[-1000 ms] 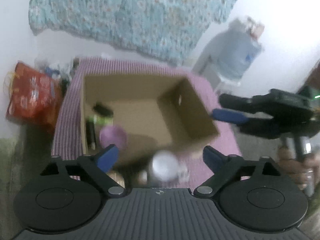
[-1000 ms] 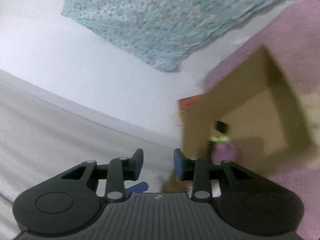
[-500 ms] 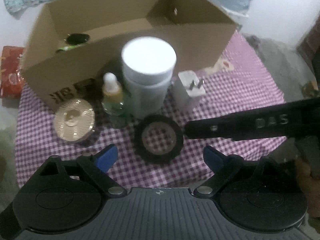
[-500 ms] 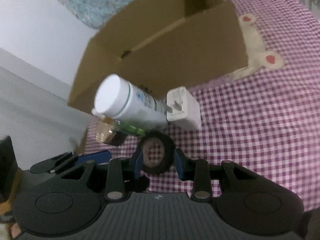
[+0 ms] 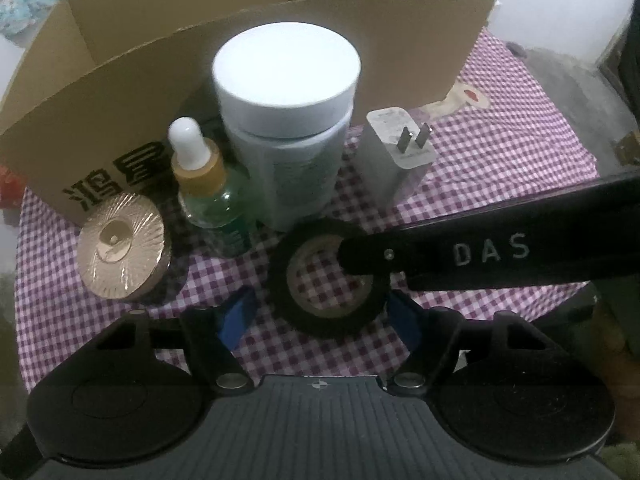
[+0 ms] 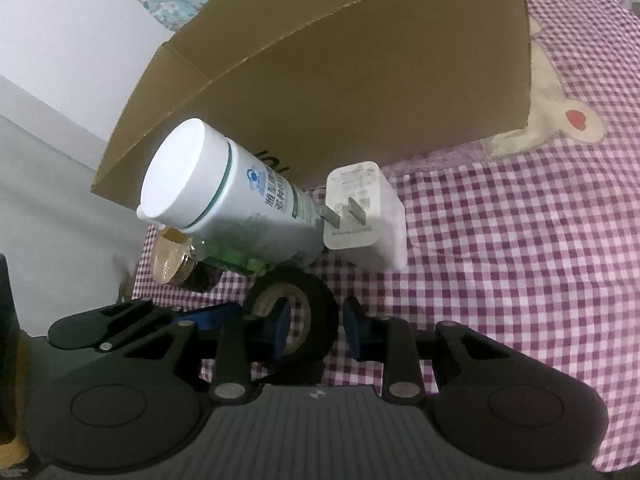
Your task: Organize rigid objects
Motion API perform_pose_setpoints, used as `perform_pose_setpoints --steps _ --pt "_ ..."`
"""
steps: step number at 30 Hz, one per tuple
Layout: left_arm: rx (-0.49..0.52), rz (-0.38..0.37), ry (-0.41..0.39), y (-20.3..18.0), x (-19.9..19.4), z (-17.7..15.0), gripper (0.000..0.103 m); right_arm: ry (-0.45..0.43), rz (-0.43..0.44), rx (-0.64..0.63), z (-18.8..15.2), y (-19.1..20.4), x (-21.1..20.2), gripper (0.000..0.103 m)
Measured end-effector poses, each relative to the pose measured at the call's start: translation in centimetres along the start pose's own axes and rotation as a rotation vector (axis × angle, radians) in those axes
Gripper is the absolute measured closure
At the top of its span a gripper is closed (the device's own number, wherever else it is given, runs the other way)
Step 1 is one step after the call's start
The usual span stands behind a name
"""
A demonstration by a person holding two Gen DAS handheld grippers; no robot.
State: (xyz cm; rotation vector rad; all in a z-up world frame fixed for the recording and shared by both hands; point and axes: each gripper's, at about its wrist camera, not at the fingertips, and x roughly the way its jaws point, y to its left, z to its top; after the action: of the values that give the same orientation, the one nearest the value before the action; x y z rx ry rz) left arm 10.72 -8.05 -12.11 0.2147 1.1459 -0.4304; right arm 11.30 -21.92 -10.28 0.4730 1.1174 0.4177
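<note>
The box (image 5: 120,92) stands at the back of my bench (image 5: 500,152); before it, flat on the cloth, lies the tape roll (image 5: 326,280). My left hand-held gripper (image 5: 320,312) straddles it, closing – pads clear. My right hand-held gripper (image 6: 314,328) closes too – one finger inside the ring, one outside.

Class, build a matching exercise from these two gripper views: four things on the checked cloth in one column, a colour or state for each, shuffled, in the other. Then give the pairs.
Things
1. tape roll
2. charger
3. dropper bottle
4. round tin

Descriptions
A. gold ribbed lid
B. white, two prongs pointing up
C. black ring lying flat
D. green glass, white bulb on top

Pairs: 1-C, 2-B, 3-D, 4-A
</note>
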Motion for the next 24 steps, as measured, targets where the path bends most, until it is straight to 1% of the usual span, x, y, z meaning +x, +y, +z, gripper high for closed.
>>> perform_pose_setpoints --steps 3,8,10,14,20,24 --pt "0.023 0.002 -0.011 -0.7 0.0 0.1 0.037 0.002 -0.003 -0.019 0.0 0.4 0.5 0.073" --pt "0.024 0.004 -0.021 -1.0 0.2 0.1 0.038 -0.003 -0.015 -0.033 -0.1 0.6 0.3 0.079" --pt "0.021 0.004 -0.026 -1.0 0.2 0.1 0.038 -0.002 -0.018 -0.03 -0.1 0.7 0.6 0.083" --pt "0.021 -0.001 -0.038 -0.4 -1.2 -0.5 0.038 -0.001 -0.012 -0.022 -0.4 0.7 0.3 0.084" --pt "0.026 0.009 -0.083 -1.0 -3.1 -0.8 0.038 -0.023 -0.006 -0.021 -0.8 1.0 -2.0 0.083" --pt "0.037 0.004 -0.13 -1.7 -5.7 -1.1 0.038 -0.057 0.004 -0.025 -1.3 1.7 -4.5 0.083"
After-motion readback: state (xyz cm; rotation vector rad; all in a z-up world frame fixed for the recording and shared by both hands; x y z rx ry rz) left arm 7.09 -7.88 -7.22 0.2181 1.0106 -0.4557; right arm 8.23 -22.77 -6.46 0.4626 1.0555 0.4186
